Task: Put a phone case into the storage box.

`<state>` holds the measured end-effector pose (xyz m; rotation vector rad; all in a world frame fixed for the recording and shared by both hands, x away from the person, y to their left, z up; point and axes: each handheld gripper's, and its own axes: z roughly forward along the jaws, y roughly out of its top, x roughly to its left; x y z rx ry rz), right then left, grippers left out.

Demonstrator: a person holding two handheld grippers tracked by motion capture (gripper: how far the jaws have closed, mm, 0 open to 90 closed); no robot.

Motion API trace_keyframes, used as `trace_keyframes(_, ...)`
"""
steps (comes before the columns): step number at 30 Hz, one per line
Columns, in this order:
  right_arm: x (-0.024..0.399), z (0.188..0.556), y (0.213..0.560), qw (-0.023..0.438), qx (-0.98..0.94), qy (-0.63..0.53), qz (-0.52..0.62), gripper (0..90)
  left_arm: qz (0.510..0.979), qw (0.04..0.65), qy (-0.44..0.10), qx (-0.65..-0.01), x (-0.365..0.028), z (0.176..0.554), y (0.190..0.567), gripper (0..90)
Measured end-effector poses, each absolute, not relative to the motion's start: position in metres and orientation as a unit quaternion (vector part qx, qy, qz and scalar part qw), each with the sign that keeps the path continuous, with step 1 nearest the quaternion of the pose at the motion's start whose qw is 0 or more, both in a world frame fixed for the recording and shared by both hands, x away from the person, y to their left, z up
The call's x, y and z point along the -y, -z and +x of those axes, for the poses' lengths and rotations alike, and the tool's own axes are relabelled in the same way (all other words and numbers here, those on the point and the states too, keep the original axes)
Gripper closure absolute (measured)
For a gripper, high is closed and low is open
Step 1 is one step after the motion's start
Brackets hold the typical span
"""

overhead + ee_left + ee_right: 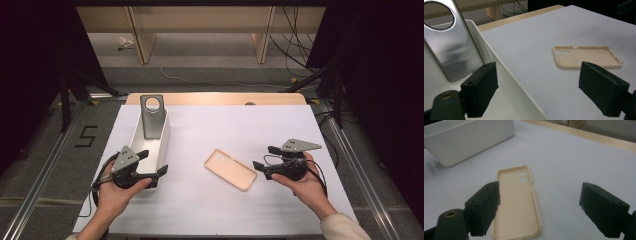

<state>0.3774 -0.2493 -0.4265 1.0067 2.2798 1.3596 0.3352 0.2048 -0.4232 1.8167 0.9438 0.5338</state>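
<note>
A beige phone case [230, 169] lies open side up on the white table cover, between my two grippers; it also shows as the beige case [587, 56] and the beige case [517, 202]. A silver phone case [152, 116] with a round hole leans upright inside the white bin [162, 145]; the silver case [451, 42] fills the upper left of the left gripper view. My left gripper [154, 162] is open, straddling the bin's right wall [506, 75] with nothing pressed. My right gripper [264, 157] is open just right of the beige case, empty.
The white cover [220, 130] has free room at the back and right. The wooden table edge [215, 98] runs along the far side. Dark stands and cables [295, 50] sit beyond the table. The white bin [469, 140] stands left of the beige case.
</note>
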Motion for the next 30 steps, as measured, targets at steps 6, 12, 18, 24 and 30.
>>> trace_keyframes(6,0.249,0.377,0.426,0.152,-0.793,-0.474,0.351,17.7,0.746,0.492,-0.221,-0.390,-0.205,0.335,0.423,15.0)
trace_keyframes(12,0.249,0.378,0.427,0.150,-0.795,-0.468,0.354,18.0,0.746,0.493,-0.220,-0.390,-0.204,0.336,0.423,15.1)
trace_keyframes(18,0.247,0.380,0.427,0.147,-0.799,-0.460,0.359,28.3,0.744,0.492,-0.221,-0.393,-0.206,0.335,0.422,15.2)
trace_keyframes(24,0.245,0.384,0.429,0.147,-0.813,-0.425,0.370,72.9,0.744,0.492,-0.222,-0.394,-0.205,0.335,0.422,15.5)
trace_keyframes(30,0.240,0.391,0.434,0.142,-0.833,-0.379,0.378,90.0,0.743,0.493,-0.222,-0.395,-0.205,0.336,0.422,15.5)
